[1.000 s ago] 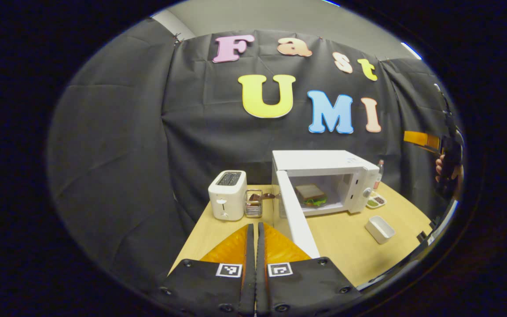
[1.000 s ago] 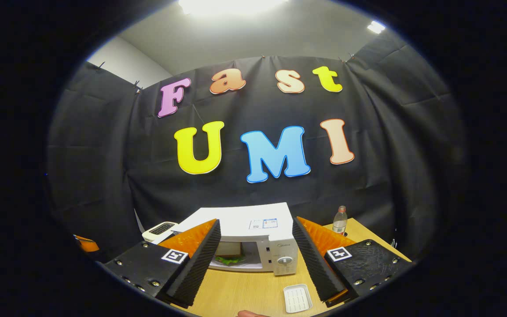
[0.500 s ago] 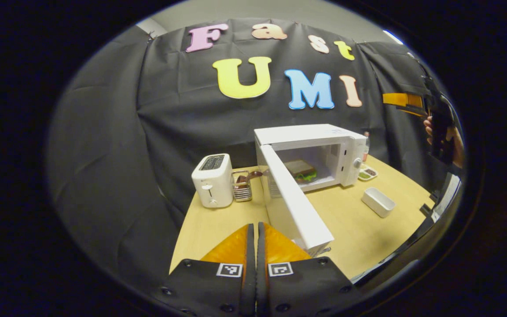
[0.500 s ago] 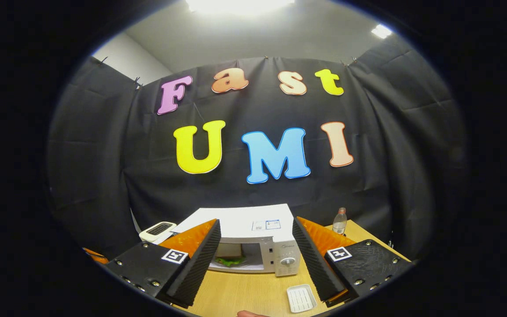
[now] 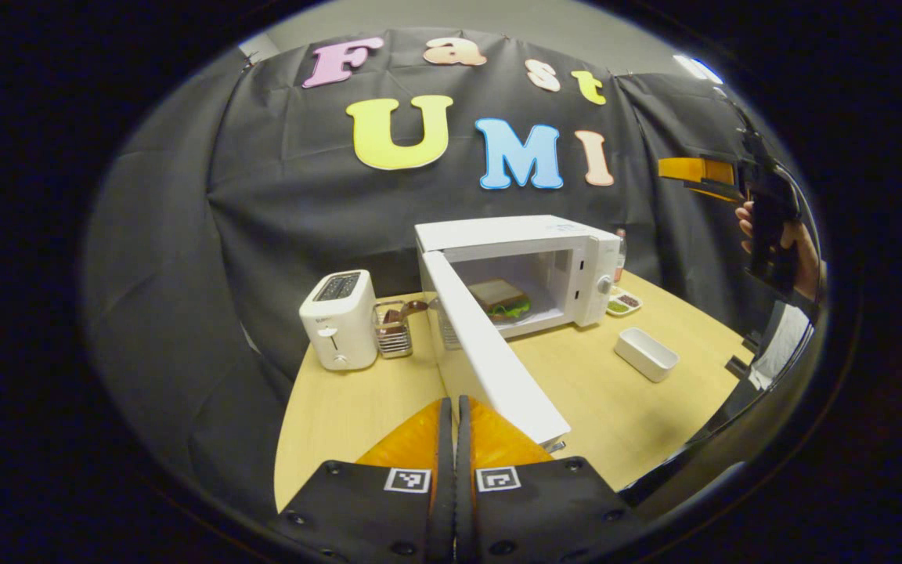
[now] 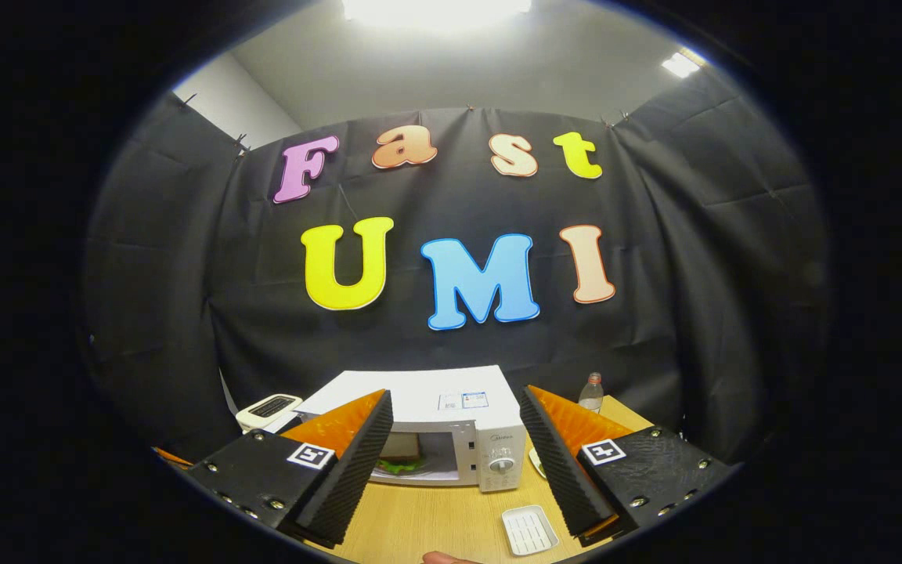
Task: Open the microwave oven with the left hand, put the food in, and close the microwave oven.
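Left gripper (image 5: 455,411) sits at the bottom centre of the left gripper view with its orange fingers pressed together on nothing; its tips lie just beside the free end of the microwave door (image 5: 490,352), though contact cannot be told. That door swings wide open toward the lower middle of the frame; behind it the microwave (image 5: 517,235) stands mid-frame on the wooden table (image 5: 341,407), and the sandwich (image 5: 502,299) already rests inside the cavity. Judging from this, the food step looks done and closing the door is in hand; the next move calls for the closed fingers to get behind the door's outer face and push it round to the latch, steadily enough that the oven does not slide.

Right gripper (image 6: 455,458) has its fingers spread wide apart and empty at the bottom of the right gripper view, held back from the microwave (image 6: 451,423) framed between them.

The left gripper view gives the door's whole sweep, the toaster (image 5: 337,319) at left centre, a wire caddy (image 5: 392,329) beside it, and a hand (image 5: 780,235) holding the other gripper at the right edge; the right gripper view instead gives the oven's control dial (image 6: 501,464), a bottle (image 6: 590,392) at its right, and a white dish (image 6: 529,529) seen from above.
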The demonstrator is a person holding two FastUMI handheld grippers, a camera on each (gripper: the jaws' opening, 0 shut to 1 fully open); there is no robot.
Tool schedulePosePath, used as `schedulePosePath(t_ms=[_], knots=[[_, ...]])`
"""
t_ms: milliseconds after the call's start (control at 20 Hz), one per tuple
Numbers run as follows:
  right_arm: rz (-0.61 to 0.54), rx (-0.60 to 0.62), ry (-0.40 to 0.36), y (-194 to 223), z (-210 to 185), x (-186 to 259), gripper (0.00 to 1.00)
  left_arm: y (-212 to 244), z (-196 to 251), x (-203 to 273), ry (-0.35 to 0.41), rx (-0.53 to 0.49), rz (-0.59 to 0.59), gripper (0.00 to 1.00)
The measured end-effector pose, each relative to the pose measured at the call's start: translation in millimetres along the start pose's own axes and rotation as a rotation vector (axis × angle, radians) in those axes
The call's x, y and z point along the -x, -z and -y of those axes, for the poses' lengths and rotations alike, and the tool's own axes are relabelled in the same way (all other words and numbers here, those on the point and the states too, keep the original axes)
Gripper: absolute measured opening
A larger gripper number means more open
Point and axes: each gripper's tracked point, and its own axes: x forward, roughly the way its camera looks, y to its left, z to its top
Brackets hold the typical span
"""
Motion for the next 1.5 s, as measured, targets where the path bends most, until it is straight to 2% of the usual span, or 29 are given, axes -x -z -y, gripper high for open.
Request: schedulePosePath(t_ms=[200, 500, 1150, 1400, 1500], knots=[[0.024, -0.014, -0.001, -11.3, 22.1, -5.8, 0.99, -4.6, 27.3, -3.5, 0.006, 0.017, 0.002, 0.07], [0.055, -0.01, -0.024, -27.1, 48.1, -22.1, 0.99, -22.2, 83.1, -32.8, 0.042, 0.018, 0.003, 0.07], [0.046, -0.02, -0.079, -19.4, 89.2, -45.7, 0.99, -71.5, 190.8, -114.8, 0.121, 0.018, 0.04, 0.07], [0.026, -0.039, -0.081, -14.0, 104.1, -52.4, 0.99, -90.2, 219.7, -148.2, 0.165, -0.016, 0.054, 0.07], [0.029, -0.042, -0.076, -15.1, 112.1, -51.5, 0.99, -94.3, 225.2, -160.0, 0.159, -0.011, 0.058, 0.07]])
